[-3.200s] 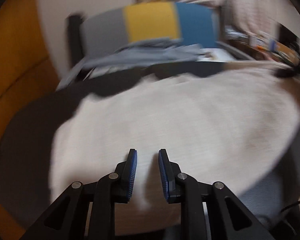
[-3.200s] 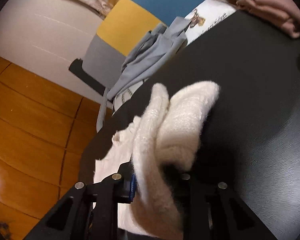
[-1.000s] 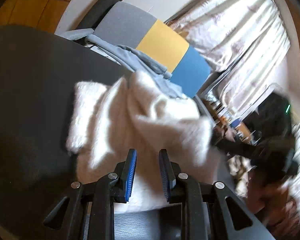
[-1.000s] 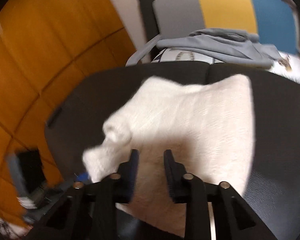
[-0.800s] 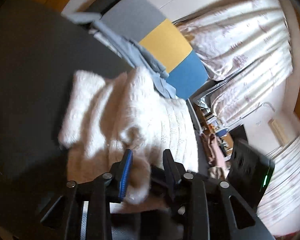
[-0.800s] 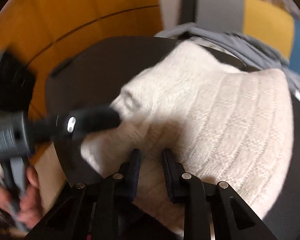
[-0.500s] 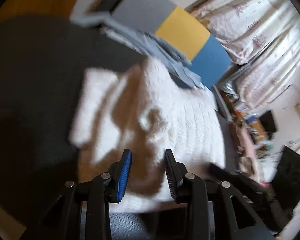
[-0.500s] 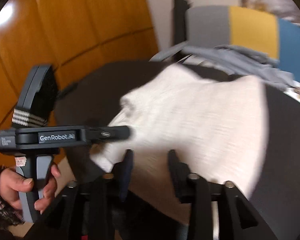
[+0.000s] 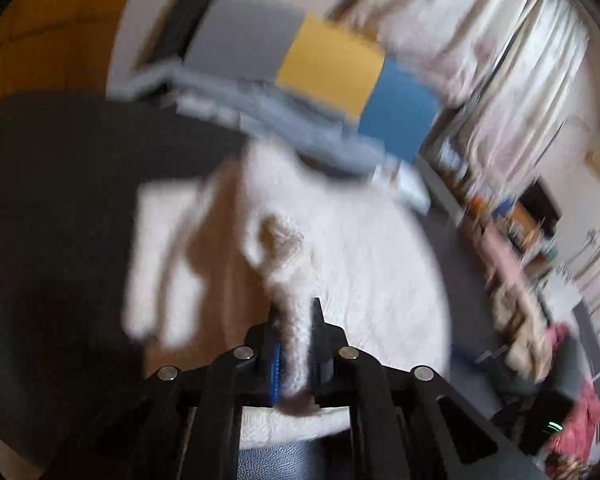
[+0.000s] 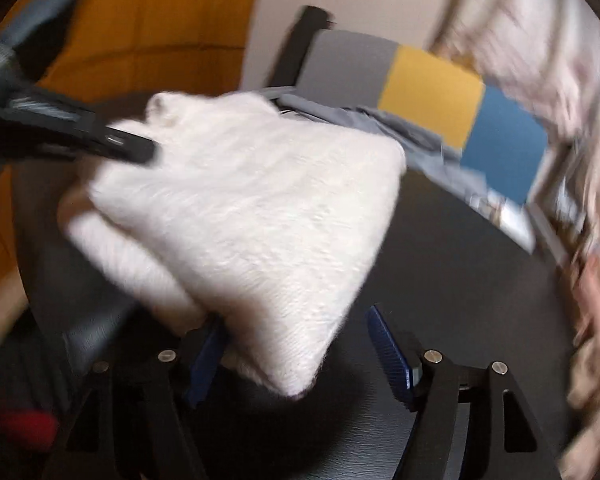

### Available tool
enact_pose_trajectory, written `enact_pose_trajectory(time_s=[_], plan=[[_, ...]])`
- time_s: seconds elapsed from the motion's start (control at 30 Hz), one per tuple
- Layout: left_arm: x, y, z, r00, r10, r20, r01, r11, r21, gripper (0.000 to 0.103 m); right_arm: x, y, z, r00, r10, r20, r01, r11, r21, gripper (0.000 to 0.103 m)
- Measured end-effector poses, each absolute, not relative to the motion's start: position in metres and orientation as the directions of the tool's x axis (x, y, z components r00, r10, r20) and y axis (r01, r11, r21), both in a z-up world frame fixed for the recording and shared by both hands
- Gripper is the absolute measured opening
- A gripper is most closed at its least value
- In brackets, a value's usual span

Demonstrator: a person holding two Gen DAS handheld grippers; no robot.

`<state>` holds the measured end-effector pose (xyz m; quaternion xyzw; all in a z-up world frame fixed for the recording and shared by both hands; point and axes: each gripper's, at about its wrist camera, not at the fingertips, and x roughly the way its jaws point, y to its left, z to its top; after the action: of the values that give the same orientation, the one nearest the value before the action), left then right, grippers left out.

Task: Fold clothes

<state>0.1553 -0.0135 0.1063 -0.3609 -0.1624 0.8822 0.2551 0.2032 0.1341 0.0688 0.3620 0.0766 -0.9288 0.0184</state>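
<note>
Right wrist: sweater [image 10: 252,208] corner overhanging table [image 10: 460,240]

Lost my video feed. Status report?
Left gripper shut on white sweater. Right gripper open, jaws just widened, sweater corner between. Nothing in the way.
</note>
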Motion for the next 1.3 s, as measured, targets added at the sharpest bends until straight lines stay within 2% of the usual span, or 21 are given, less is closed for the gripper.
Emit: enact_pose_trajectory(time_s=[0.03, 0.07, 0.17, 0.23, 0.33, 0.37, 0.53, 0.6, 0.63, 0.67, 0.73, 0.83, 0.93, 0.97, 1.0, 1.1, 1.13, 1.17, 1.23, 1.27, 1.3], plan=[[0.162, -0.022, 0.119, -0.637, 0.574, -0.515, -0.346, -0.809, -0.474, 0.005, 0.203, 0.134, 0.072, -0.742, 0.02, -0.67, 0.088, -0.988, -0.127, 0.025], [0.169, -0.028, 0.129, -0.668, 0.56, -0.49, -0.355, -0.818, -0.452, 0.001, 0.203, 0.134, 0.074, -0.747, 0.018, -0.665, 0.087, -0.988, -0.124, 0.025], [0.18, -0.043, 0.138, -0.729, 0.5, -0.468, -0.331, -0.856, -0.398, 0.001, 0.207, 0.131, 0.08, -0.775, 0.021, -0.631, 0.089, -0.986, -0.142, 0.025], [0.176, -0.049, 0.12, -0.7, 0.504, -0.505, -0.301, -0.85, -0.431, 0.001, 0.208, 0.125, 0.077, -0.772, 0.002, -0.636, 0.111, -0.984, -0.138, 0.025], [0.162, -0.053, 0.084, -0.597, 0.527, -0.605, -0.237, -0.836, -0.495, 0.024, 0.203, 0.112, 0.066, -0.744, 0.039, -0.667, 0.132, -0.97, -0.204, 0.032], [0.154, -0.05, 0.074, -0.542, 0.556, -0.63, -0.221, -0.818, -0.532, 0.024, 0.205, 0.11, 0.066, -0.746, 0.046, -0.664, 0.128, -0.969, -0.211, 0.033], [0.131, -0.041, 0.05, -0.41, 0.711, -0.572, -0.174, -0.676, -0.716, 0.037, 0.199, 0.117, 0.065, -0.732, 0.041, -0.68, 0.116, -0.976, -0.183, 0.04], [0.124, -0.044, 0.048, -0.376, 0.774, -0.51, -0.155, -0.595, -0.789, 0.054, 0.198, 0.119, 0.065, -0.727, 0.035, -0.686, 0.115, -0.979, -0.171, 0.042], [0.121, -0.047, 0.048, -0.367, 0.804, -0.468, -0.143, -0.546, -0.825, 0.082, 0.197, 0.12, 0.064, -0.723, 0.034, -0.69, 0.113, -0.979, -0.167, 0.044], [0.12, -0.05, 0.047, -0.363, 0.823, -0.437, -0.139, -0.512, -0.848, 0.101, 0.197, 0.121, 0.063, -0.72, 0.033, -0.693, 0.112, -0.98, -0.163, 0.045], [0.114, -0.053, 0.046, -0.356, 0.831, -0.429, -0.12, -0.495, -0.86, 0.103, 0.194, 0.123, 0.062, -0.718, 0.028, -0.696, 0.113, -0.981, -0.157, 0.046], [0.104, -0.052, 0.043, -0.339, 0.824, -0.454, -0.083, -0.506, -0.858, 0.103, 0.193, 0.123, 0.061, -0.717, 0.023, -0.696, 0.116, -0.982, -0.151, 0.046], [0.093, -0.037, 0.041, -0.294, 0.796, -0.529, -0.072, -0.571, -0.818, 0.102, 0.196, 0.118, 0.064, -0.733, 0.022, -0.68, 0.123, -0.979, -0.165, 0.046], [0.089, -0.032, 0.041, -0.282, 0.797, -0.533, -0.084, -0.574, -0.814, 0.097, 0.197, 0.117, 0.065, -0.739, 0.022, -0.674, 0.13, -0.976, -0.175, 0.046], [0.087, -0.026, 0.041, -0.271, 0.798, -0.538, -0.093, -0.578, -0.81, 0.091, 0.197, 0.115, 0.065, -0.744, 0.024, -0.668, 0.135, -0.973, -0.186, 0.046], [0.083, -0.014, 0.037, -0.247, 0.786, -0.567, -0.102, -0.603, -0.791, 0.06, 0.195, 0.11, 0.065, -0.759, 0.05, -0.649, 0.136, -0.963, -0.232, 0.046], [0.08, -0.01, 0.034, -0.25, 0.754, -0.607, -0.097, -0.644, -0.759, 0.03, 0.192, 0.108, 0.064, -0.763, 0.059, -0.643, 0.133, -0.96, -0.247, 0.046], [0.08, -0.009, 0.034, -0.26, 0.736, -0.625, -0.095, -0.663, -0.742, 0.015, 0.191, 0.107, 0.063, -0.767, 0.07, -0.638, 0.13, -0.957, -0.261, 0.046], [0.083, -0.011, 0.038, -0.29, 0.728, -0.621, -0.101, -0.669, -0.737, 0.013, 0.188, 0.106, 0.06, -0.772, 0.097, -0.628, 0.113, -0.951, -0.287, 0.042], [0.087, -0.013, 0.045, -0.312, 0.733, -0.605, -0.121, -0.662, -0.74, 0.012, 0.186, 0.106, 0.058, -0.774, 0.111, -0.624, 0.104, -0.949, -0.299, 0.026], [0.092, -0.016, 0.057, -0.335, 0.732, -0.593, -0.151, -0.663, -0.733, 0.011, 0.185, 0.107, 0.06, -0.775, 0.121, -0.62, 0.095, -0.948, -0.303, 0.025]])
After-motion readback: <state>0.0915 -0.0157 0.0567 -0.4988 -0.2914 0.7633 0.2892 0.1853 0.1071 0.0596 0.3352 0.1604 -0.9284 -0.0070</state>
